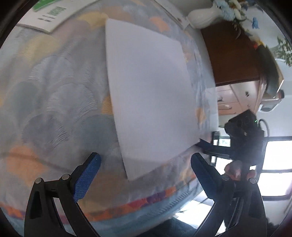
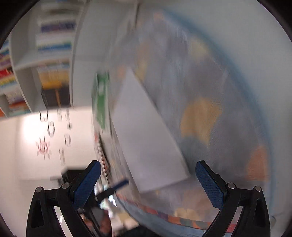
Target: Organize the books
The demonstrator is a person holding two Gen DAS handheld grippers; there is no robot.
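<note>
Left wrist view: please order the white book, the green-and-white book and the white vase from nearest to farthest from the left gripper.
1. White book, just ahead of the left gripper.
2. Green-and-white book, far upper left.
3. White vase, upper right; too close to call with 2.

Bed: patterned quilt [image 1: 54, 91], pastel patches.
Shelving: white bookcase [image 2: 23, 60].
Cabinet: brown wood [image 1: 233, 60].
Window: bright panes [image 1: 275, 155].

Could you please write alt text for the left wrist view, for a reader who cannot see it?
A plain white book lies flat on a patterned blue tablecloth, just beyond the open left gripper. The right gripper reaches its near corner, and a green-covered book lies farther off.
</note>
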